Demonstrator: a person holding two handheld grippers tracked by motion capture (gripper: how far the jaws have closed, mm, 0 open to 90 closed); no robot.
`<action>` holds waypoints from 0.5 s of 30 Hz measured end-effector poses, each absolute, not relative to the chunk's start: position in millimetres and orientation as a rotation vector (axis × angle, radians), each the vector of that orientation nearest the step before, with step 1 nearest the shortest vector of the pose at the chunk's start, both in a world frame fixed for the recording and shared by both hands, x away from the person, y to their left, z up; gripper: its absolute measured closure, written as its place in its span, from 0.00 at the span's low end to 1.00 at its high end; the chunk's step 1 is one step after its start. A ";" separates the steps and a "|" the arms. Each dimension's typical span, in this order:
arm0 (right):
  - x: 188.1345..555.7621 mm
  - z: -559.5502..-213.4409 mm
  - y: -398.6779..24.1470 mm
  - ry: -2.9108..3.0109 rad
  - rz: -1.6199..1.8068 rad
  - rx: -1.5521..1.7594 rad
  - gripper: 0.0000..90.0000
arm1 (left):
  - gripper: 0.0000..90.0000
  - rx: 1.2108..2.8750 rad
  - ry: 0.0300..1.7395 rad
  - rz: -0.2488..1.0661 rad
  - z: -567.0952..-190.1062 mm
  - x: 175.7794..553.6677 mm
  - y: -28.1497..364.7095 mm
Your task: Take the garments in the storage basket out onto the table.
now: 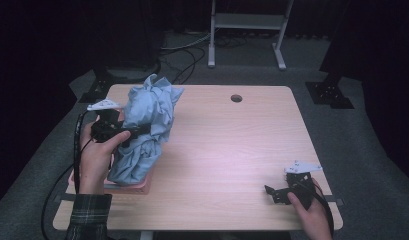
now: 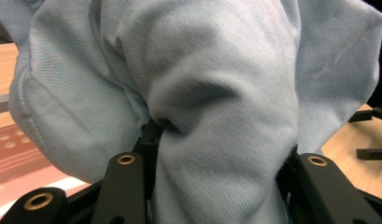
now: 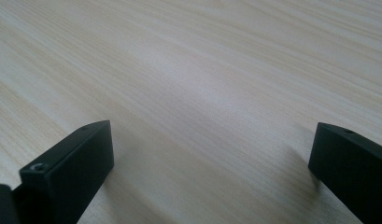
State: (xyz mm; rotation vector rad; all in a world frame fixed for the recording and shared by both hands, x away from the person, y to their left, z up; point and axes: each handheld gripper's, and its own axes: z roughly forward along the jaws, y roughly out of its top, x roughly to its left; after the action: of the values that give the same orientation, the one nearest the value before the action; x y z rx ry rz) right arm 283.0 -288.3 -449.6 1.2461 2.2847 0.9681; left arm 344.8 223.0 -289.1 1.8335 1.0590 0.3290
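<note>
Left gripper [image 2: 216, 172] clamped on bunched, ribbed pale-blue cloth [image 1: 147, 125], right gripper [image 1: 277, 192] jaws wide apart over smooth wood-grain table [image 1: 232, 150]

— Where can we pass?
— The wooden table [image 1: 232, 150] lies bare across its middle and far right.
— What blocks us?
— On the left, the bunched blue cloth [image 1: 144, 130] stands tall over the pink tray [image 1: 137, 187]; the right gripper [image 1: 274, 192] sits near the front right corner.
</note>
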 end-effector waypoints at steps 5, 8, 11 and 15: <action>283.0 -449.6 -288.3 2.284 0.968 1.246 0.00 | 0.60 1.844 1.041 0.316 -287.7 344.3 215.1; 283.0 -449.6 -288.3 2.285 0.968 1.246 0.00 | 0.60 1.848 1.030 0.304 -287.6 344.4 210.5; 283.0 -449.6 -288.2 2.284 0.968 1.247 0.00 | 0.60 1.852 1.017 0.287 -287.7 344.7 205.4; 283.0 -449.6 -288.2 2.285 0.968 1.247 0.00 | 0.60 1.863 0.998 0.279 -287.1 344.8 197.0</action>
State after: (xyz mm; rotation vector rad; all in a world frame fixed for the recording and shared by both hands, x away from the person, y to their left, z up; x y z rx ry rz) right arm 283.0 -288.2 -449.6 1.2466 2.2845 0.9682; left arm 344.8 197.0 -287.1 1.8631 0.9976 0.2792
